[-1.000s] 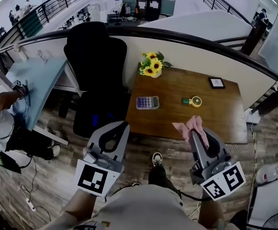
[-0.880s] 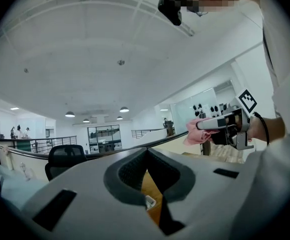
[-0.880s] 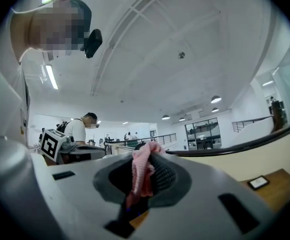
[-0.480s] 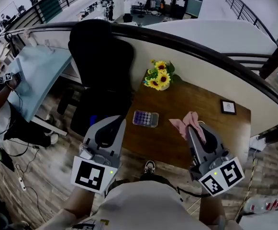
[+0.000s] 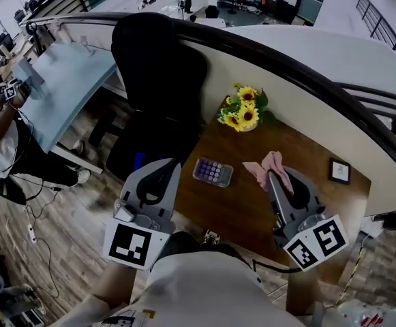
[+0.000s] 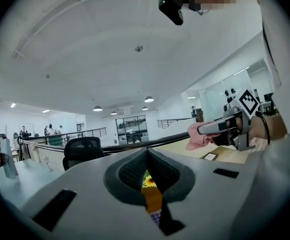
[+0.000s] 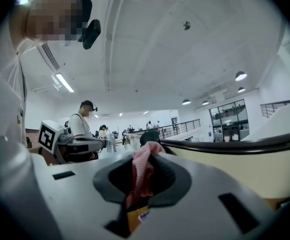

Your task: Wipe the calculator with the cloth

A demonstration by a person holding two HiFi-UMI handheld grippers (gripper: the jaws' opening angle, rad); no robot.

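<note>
Head view: the calculator (image 5: 212,172) lies on the desk (image 5: 242,213), between both grippers. Left gripper view: the left hand-held gripper (image 6: 146,154) is clenched, apparently empty. Right gripper view: the right hand-held gripper (image 7: 145,158) grasps the pink cloth (image 7: 140,180).

Black chair (image 5: 158,80) beside wooden desk (image 5: 238,206) with sunflowers (image 5: 244,116), perhaps a small frame (image 5: 339,172)
</note>
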